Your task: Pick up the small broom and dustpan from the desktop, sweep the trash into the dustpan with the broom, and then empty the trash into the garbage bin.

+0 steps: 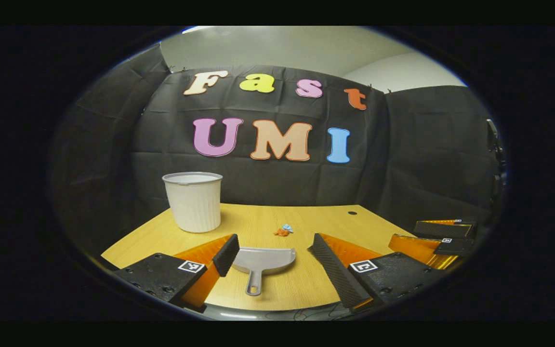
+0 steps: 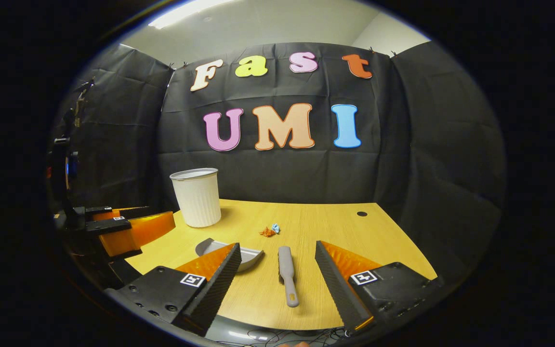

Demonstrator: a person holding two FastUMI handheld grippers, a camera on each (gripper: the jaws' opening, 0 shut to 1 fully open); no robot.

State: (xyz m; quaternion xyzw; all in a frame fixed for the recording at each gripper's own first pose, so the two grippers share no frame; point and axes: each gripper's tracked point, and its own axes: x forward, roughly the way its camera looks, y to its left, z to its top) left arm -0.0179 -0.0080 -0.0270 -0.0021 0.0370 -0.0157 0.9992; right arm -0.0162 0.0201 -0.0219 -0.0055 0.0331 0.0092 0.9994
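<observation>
Progress: nothing done; every step remains.
Left gripper [image 1: 270,260]: released, empty, above dustpan [image 1: 264,262].
Right gripper [image 2: 277,274]: released, empty, above broom [image 2: 286,274].
Trash [image 2: 269,231]: on desk [image 2: 335,231], near bin [image 2: 196,196].

Dustpan [image 2: 229,254] partly hidden behind gripper finger; trash [image 2: 269,231] too small to identify.

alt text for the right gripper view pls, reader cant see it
The right tongs hang open above a wooden desk, with a small grey broom lying between the fingers. A grey dustpan lies to its left, small scraps of trash beyond, and a white garbage bin stands at the back left.
</observation>
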